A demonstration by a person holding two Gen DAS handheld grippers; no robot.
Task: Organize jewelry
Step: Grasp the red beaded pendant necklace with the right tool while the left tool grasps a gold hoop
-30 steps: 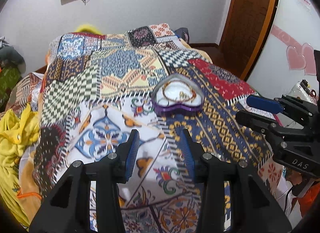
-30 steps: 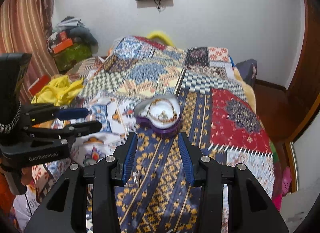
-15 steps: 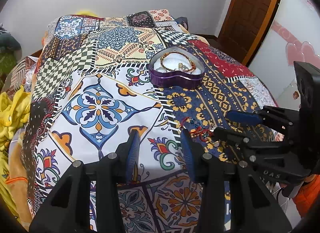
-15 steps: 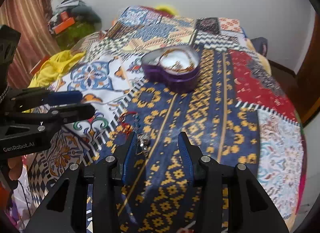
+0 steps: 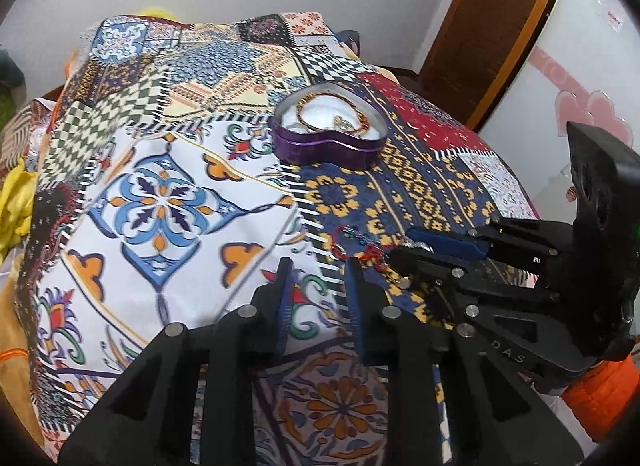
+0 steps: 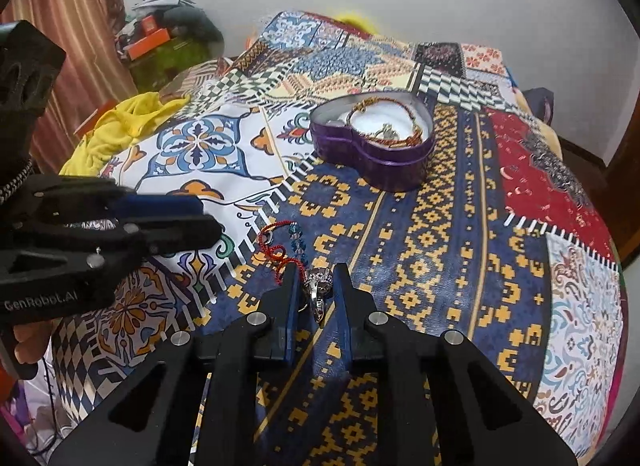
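A purple heart-shaped box (image 6: pixel 372 145) stands open on the patterned bedspread with gold bracelets inside; it also shows in the left wrist view (image 5: pixel 328 139). A silver jewelry piece (image 6: pixel 319 290) lies on the blue patch between the fingers of my right gripper (image 6: pixel 316 272), which is open around it. A red cord bracelet with blue beads (image 6: pixel 280 244) lies just left of it and also shows in the left wrist view (image 5: pixel 356 244). My left gripper (image 5: pixel 318 266) is open and empty, close to the left of the red bracelet.
The patchwork bedspread (image 6: pixel 460 225) covers the whole bed. Yellow cloth (image 6: pixel 120 125) and clutter lie off the bed's left side. A wooden door (image 5: pixel 492 17) stands at the right beyond the bed.
Both grippers have moved down and forward toward the loose jewelry. My right gripper now straddles the silver piece, and its jaws have narrowed. The left gripper has come closer to the red bracelet.
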